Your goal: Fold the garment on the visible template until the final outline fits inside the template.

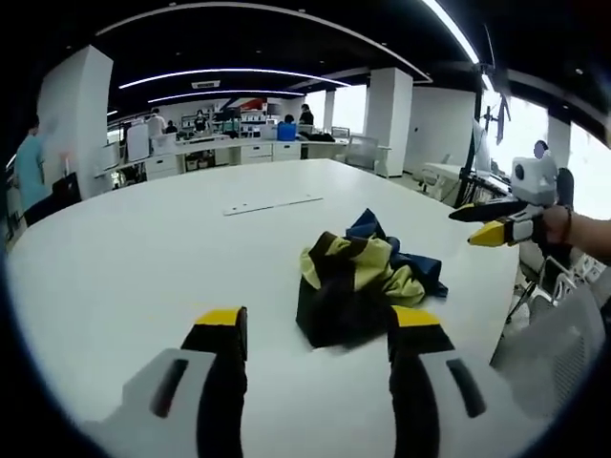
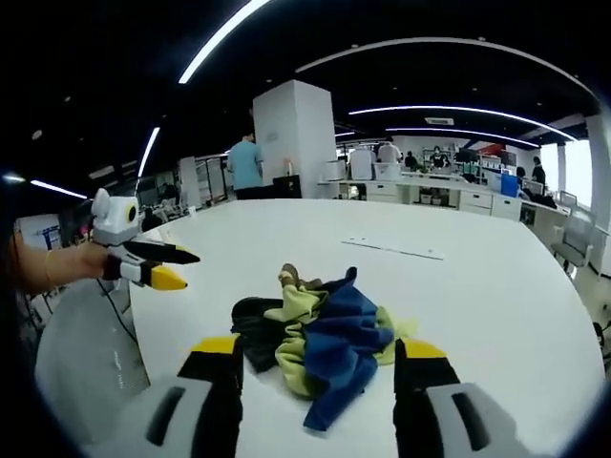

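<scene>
Currently the garment (image 1: 358, 281) lies crumpled in a heap on the white table (image 1: 143, 258), a mix of black, yellow-green and blue cloth, not spread flat. In the left gripper view the left tool (image 1: 320, 329) has its jaws spread wide, just short of the garment and apart from it; the right jaw tip stands close beside the black part of the heap. The right tool (image 1: 496, 221), held in a person's hand (image 1: 563, 227), hangs off to the far side of the garment, above the table edge, clear of the cloth. In the right gripper view the right tool (image 2: 320, 358) is likewise spread, with the garment (image 2: 315, 339) lying between and just beyond its jaw tips, untouched. A thin pale strip (image 1: 273, 204) lies flat on the table beyond the garment, well apart from it.
</scene>
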Demonstrator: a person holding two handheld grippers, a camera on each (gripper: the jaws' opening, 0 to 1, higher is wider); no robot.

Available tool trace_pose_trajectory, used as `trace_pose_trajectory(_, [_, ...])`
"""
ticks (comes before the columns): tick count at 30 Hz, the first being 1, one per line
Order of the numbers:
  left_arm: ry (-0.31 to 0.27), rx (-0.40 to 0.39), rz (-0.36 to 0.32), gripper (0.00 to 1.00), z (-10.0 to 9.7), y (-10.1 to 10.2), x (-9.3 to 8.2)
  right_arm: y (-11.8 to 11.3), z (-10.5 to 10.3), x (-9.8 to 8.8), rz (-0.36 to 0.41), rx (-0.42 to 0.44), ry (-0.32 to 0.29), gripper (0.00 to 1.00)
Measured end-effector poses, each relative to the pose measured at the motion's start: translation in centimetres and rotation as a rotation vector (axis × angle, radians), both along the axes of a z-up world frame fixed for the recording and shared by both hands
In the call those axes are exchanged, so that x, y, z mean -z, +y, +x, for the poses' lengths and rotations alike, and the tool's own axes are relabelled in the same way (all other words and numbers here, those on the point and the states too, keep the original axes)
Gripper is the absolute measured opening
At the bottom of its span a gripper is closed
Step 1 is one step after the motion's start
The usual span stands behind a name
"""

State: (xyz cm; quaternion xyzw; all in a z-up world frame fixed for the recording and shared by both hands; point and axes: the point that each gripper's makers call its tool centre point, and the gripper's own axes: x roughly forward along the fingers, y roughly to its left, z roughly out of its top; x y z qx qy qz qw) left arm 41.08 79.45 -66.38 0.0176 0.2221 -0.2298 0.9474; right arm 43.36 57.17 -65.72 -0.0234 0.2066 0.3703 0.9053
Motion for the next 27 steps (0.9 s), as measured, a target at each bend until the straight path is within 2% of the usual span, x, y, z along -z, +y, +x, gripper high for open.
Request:
trace_pose_trajectory(14, [0.03, 0.022, -0.006, 0.46, 2.6, -1.3, 1.5, 2.0, 1.7, 1.5, 0.0, -0.045, 0.023, 0.43])
trace_pose_trajectory(17, [0.032, 0.036, -0.001, 0.41, 3.1, -1.8, 1.9, 2.5, 2.1, 1.8, 0.0, -0.057, 0.026, 0.4])
trace_pose_trajectory(24, [0.05, 0.06, -0.012, 0.39, 4.1, -3.0, 3.1, 3.8, 2.9, 2.7, 0.0, -0.083, 0.045, 0.35])
trace_pose_trajectory(27, [0.064, 0.07, 0.007, 0.38, 4.4, -3.3, 3.8, 4.3, 3.0, 3.0, -0.007, -0.102, 0.051, 0.33])
